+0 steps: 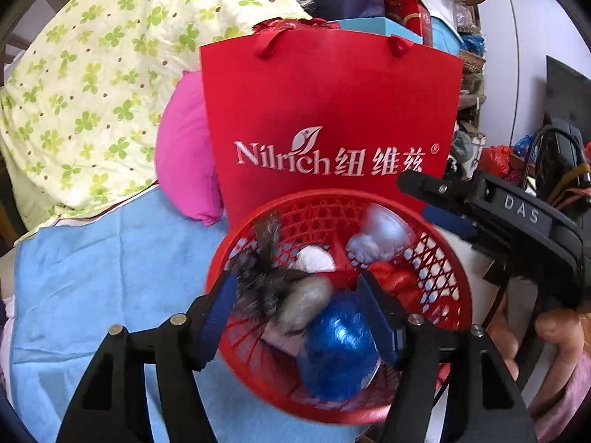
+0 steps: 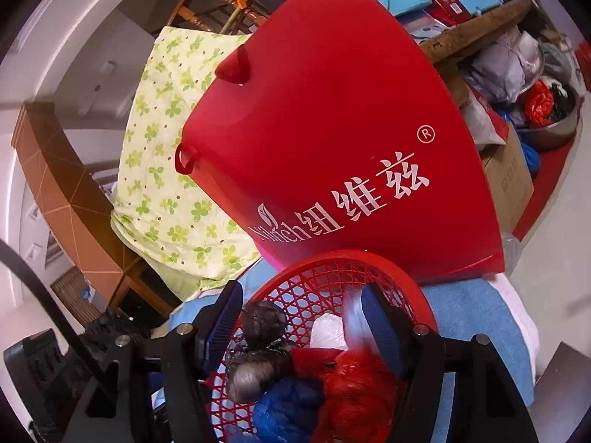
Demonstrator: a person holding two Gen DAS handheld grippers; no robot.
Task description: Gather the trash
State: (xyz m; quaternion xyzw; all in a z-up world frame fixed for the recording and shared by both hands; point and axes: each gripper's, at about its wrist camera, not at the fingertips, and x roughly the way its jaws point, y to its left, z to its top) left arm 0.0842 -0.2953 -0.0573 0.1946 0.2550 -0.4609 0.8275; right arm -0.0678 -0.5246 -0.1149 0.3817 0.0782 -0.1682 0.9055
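Observation:
A red mesh basket (image 1: pixel 439 254) stands on a light blue cloth and holds crumpled trash: a blue wad (image 1: pixel 338 347), a red wad (image 1: pixel 399 282), white wads (image 1: pixel 384 236), a grey-black wad (image 1: pixel 266 280). My left gripper (image 1: pixel 297 317) is open just above the basket, its jaws either side of the trash. My right gripper (image 2: pixel 301 326) is open over the same basket (image 2: pixel 314 277), with a blurred white piece (image 2: pixel 352 313) by its right finger. It also shows in the left wrist view (image 1: pixel 436 203) at the basket's right rim.
A red Nilrich paper bag (image 1: pixel 328 110) stands right behind the basket. A pink cushion (image 1: pixel 184 155) and a clover-print pillow (image 1: pixel 96 85) lie to the left. Boxes and clutter (image 1: pixel 413 11) fill the back right. The blue cloth (image 1: pixel 110 265) spreads left.

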